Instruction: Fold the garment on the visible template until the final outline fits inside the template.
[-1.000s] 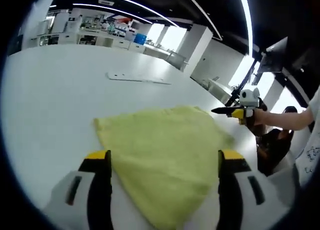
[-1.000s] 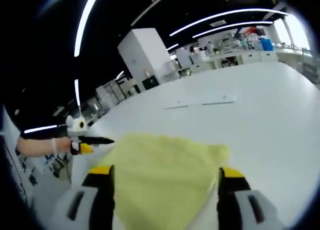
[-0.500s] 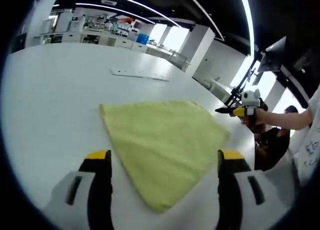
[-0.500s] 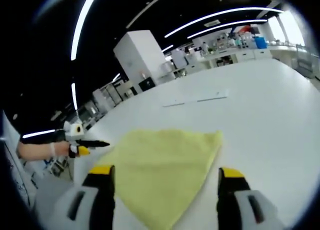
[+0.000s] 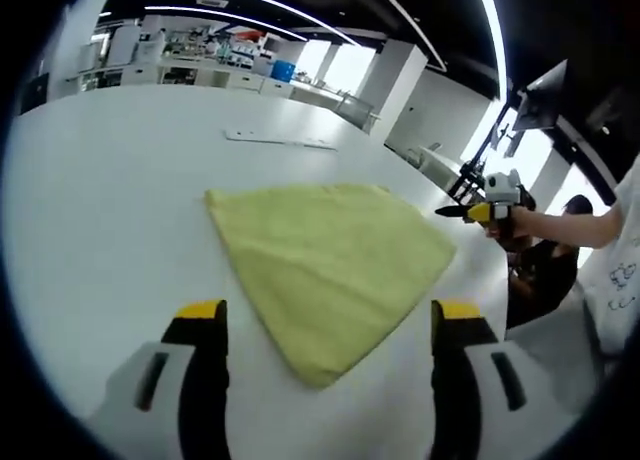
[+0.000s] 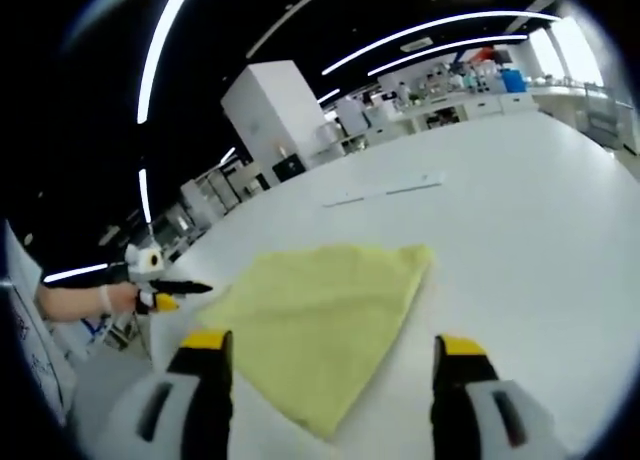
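template outline (image 5: 280,140): too faint to trace | far shelves (image 5: 190,55): contents blurred | person (image 5: 610,270): cropped by edge

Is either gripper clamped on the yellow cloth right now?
No. The yellow cloth lies flat on the white table, beyond the open left gripper and open right gripper.

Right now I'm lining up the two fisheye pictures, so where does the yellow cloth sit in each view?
Left gripper view: the yellow cloth lies flat on the white table, just beyond the open jaws, centre frame.
Right gripper view: the cloth lies centre-low, its near corner between the open jaws.
Shared landmark: the thin flat strip on the table beyond the cloth.
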The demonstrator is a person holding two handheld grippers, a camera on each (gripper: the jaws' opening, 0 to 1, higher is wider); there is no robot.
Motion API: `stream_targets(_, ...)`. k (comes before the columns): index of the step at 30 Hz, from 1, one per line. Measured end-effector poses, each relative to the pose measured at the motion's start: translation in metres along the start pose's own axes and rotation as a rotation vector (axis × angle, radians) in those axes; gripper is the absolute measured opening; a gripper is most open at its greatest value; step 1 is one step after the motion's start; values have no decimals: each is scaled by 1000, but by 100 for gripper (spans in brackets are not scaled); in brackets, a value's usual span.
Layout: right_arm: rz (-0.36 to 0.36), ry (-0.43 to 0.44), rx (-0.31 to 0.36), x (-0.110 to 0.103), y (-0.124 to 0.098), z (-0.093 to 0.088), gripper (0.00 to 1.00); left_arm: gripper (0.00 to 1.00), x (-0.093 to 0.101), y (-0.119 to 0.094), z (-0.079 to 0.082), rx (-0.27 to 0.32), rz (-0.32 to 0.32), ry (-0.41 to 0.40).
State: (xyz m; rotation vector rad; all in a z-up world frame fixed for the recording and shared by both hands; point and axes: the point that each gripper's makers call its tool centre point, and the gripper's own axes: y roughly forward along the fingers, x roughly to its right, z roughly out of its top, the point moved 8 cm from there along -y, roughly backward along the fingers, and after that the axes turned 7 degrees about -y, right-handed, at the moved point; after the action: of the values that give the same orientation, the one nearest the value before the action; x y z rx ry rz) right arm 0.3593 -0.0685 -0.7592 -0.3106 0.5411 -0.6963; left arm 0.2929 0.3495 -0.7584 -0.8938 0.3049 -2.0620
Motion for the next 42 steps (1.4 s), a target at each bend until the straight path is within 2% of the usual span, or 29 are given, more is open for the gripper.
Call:
stream_targets(3,1,2,-7,-1,-3,-4,79,78,3,-4,-4,-19,-5,20)
stream_targets(6,18,-4,-20,-4,-6,-9,73,73,11,-8,-13,-66,-10,55)
stream_targets(9,31,7,-37,-4,-7,-16,67,68,5,-12,-18,-79,-9,59)
stream_targets(12,38,14,-51,-6,-9,-24,65,62,0,-15,-24,-79,-8,48)
stream_targets(16,47,8,-75,-7,-12,-31,61,46,-4,-16,-26,-85,-25,31)
stream_targets(18,50,0,-91,-9,-14,-33,60,43,-5,-15,-28,-87,-30,31)
stream_targets(21,63,-14,-104,-9,-17,-36,55,39,-8,-14,-34,-124,-22,62)
stream_targets(27,76,-20,-127,-14,-24,-44,45,30,-14,-14,-37,-129,-14,62)
stream_targets(30,78,-33,-148,-17,-25,-50,39,26,-17,-12,-38,-109,0,49)
stream_targets(37,54,-61,-140,-18,-23,-55,23,18,-19,-10,-41,-90,16,57)
stream_targets(42,59,-76,-148,-17,-18,-56,19,11,-19,-10,-41,-92,19,51)
